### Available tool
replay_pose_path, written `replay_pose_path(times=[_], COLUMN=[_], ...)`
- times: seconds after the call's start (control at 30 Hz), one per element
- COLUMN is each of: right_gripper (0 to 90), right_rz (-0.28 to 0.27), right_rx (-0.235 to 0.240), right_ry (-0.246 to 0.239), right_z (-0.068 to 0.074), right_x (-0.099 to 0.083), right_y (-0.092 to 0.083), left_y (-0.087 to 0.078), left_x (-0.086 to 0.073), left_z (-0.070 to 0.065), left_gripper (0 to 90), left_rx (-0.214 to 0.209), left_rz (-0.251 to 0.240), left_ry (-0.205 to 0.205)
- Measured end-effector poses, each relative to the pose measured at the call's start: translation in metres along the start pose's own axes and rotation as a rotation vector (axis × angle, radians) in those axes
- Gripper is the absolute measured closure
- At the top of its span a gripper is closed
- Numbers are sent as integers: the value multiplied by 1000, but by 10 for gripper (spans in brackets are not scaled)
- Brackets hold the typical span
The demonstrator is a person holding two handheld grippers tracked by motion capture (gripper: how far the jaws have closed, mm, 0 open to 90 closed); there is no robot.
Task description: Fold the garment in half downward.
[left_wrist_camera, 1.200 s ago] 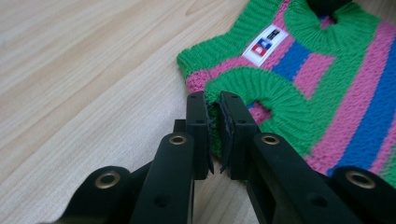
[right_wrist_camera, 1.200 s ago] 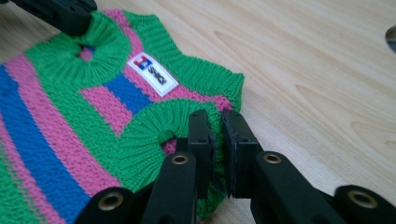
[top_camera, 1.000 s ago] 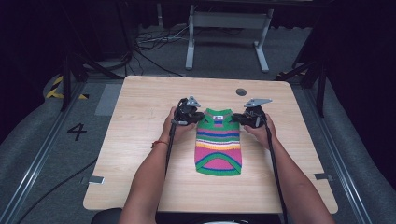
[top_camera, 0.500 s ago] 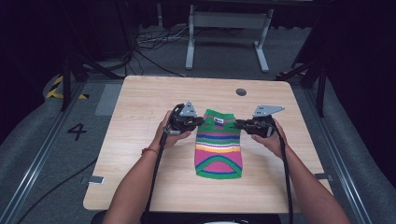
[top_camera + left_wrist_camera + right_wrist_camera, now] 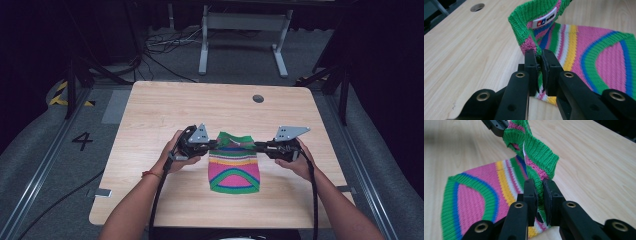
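1. Two hand-held grippers pinch a striped knit garment (image 5: 234, 167) at its far corners, the left gripper (image 5: 212, 145) and the right gripper (image 5: 257, 146) facing each other across the green collar.
2. Compared with a second ago, both hands have drawn toward the person, and the top edge of the knit has come with them, rising off the counter (image 5: 165, 107) while the lower half lies flat.
3. In the left gripper view the jaws are closed on the fabric's edge (image 5: 539, 58), beside the white label (image 5: 545, 19); in the right gripper view the jaws likewise clamp green ribbing (image 5: 539, 185).
4. The pull looks like the start of a fold, top edge toward hem, though the garment remains mostly spread near the counter's middle.
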State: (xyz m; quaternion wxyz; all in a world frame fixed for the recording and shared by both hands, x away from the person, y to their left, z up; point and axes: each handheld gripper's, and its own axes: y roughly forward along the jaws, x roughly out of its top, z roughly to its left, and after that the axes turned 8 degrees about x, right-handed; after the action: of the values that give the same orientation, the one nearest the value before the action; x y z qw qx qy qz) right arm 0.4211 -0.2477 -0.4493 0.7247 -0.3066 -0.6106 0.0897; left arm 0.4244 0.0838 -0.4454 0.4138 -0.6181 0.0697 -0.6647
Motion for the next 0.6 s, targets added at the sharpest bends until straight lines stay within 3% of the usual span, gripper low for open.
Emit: replay_pose_path(times=[0.27, 0.37, 0.6], right_gripper=[813, 798, 789], right_rz=[28, 65, 104], right_rx=[53, 82, 98], right_ry=[-37, -55, -61], right_z=[20, 29, 40], right_x=[-11, -19, -32], right_y=[-5, -5, -8], left_y=[-7, -8, -12], left_x=[-8, -11, -16], left_z=[-20, -27, -33], left_gripper=[880, 885, 887], left_rx=[-53, -68, -84], left_rz=[34, 51, 64], left_ry=[39, 55, 52])
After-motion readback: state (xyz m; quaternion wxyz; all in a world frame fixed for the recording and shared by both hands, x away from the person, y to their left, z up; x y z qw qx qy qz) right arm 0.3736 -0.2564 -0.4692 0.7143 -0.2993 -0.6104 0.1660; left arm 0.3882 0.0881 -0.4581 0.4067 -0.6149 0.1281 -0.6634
